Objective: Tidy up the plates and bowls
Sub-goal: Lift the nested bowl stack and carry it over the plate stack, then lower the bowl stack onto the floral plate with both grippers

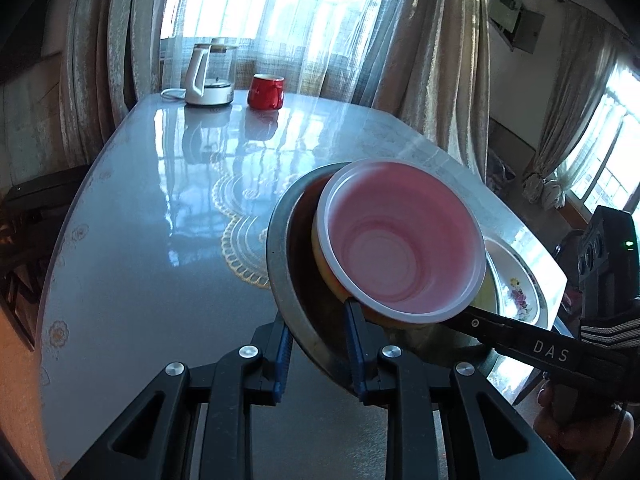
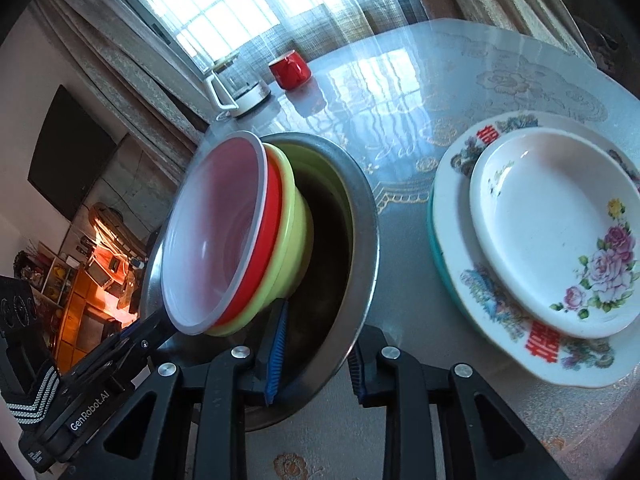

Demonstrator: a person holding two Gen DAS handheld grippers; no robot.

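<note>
- Both grippers clamp the steel bowl (image 2: pixel 352 216) rim: left gripper (image 1: pixel 320 344) and right gripper (image 2: pixel 316 344), jaws narrow.
- Nested bowls (image 2: pixel 240 232) inside, tilted.
- Plate stack (image 2: pixel 472 280) on the table (image 1: pixel 160 240), to the right, nearer right gripper.

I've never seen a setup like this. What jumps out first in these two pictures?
A tilted metal basin dominates the middle, both grippers clamped on its rim, left gripper and right gripper. Inside it leans a nest of bowls: clear bowl, red bowl and yellow-green bowl. To the right on the glossy table sits a stack of flowered plates.
</note>
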